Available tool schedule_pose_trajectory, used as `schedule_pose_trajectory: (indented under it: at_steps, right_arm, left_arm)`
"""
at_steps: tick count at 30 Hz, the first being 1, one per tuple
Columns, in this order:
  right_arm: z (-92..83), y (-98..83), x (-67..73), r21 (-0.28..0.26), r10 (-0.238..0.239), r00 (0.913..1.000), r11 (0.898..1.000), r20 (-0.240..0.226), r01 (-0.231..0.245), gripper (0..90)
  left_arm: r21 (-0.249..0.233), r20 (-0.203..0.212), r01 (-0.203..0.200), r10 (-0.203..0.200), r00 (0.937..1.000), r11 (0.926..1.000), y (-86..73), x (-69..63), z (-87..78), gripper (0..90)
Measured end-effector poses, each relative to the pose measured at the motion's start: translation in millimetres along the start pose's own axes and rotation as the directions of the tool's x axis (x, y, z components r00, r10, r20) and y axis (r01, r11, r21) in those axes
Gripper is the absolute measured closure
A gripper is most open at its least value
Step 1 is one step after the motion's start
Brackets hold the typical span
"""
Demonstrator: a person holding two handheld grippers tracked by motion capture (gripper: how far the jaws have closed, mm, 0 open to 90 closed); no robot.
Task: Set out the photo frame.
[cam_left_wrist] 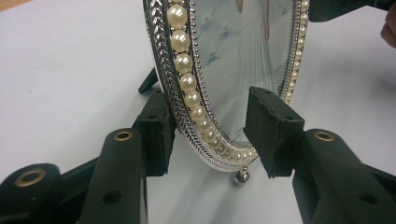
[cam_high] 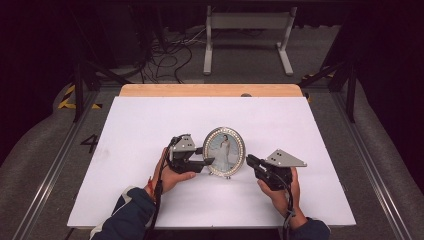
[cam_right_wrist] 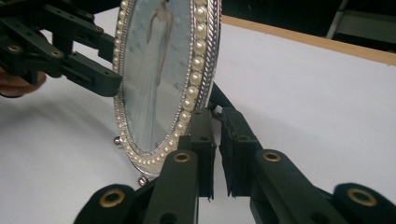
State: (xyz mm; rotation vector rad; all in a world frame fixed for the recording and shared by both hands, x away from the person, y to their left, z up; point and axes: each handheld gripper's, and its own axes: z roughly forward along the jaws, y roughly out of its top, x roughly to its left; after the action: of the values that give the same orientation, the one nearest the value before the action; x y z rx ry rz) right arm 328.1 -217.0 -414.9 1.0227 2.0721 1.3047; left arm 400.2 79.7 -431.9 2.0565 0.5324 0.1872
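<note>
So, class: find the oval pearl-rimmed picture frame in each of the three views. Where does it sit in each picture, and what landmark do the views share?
High view: the picture frame stands upright at the centre of the white table.
Left gripper view: its lower rim fills the top centre.
Right gripper view: seen nearly edge-on, left of centre.
Shared landmark: the ring of pearls around the photo.

High view overhead; gripper views closely share frame (cam_left_wrist: 224, 84)

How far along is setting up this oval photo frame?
Done: the photo frame stands upright on the table. In hand: the left gripper straddles its lower rim, jaws open; the right gripper sits shut beside it. Left: probably backing both away.
</note>
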Motion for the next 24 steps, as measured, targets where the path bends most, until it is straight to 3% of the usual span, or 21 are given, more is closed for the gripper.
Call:
schedule_pose_trajectory:
  at_steps: [7,12,24]
  right_arm:
    - [7.7,-3.3,6.0,0.037,-0.014,0.9995,0.999,-0.027,0.015,83.9]
    - [8.2,-3.9,5.2,0.032,-0.007,0.9995,0.999,-0.030,0.007,84.2]
    - [14.4,-1.4,2.8,0.030,-0.008,0.9995,1.000,-0.032,0.009,84.2]
  left_arm:
    - [0.001,-0.005,0.002,-0.002,1.0000,1.0000,-0.7,1.4,-0.9,59.3]
    - [0.001,-0.010,0.005,-0.005,0.9999,1.0000,-1.2,2.7,-1.6,64.5]
    - [0.007,-0.018,-0.004,0.004,0.9998,1.0000,-5.5,-0.4,-7.1,65.5]
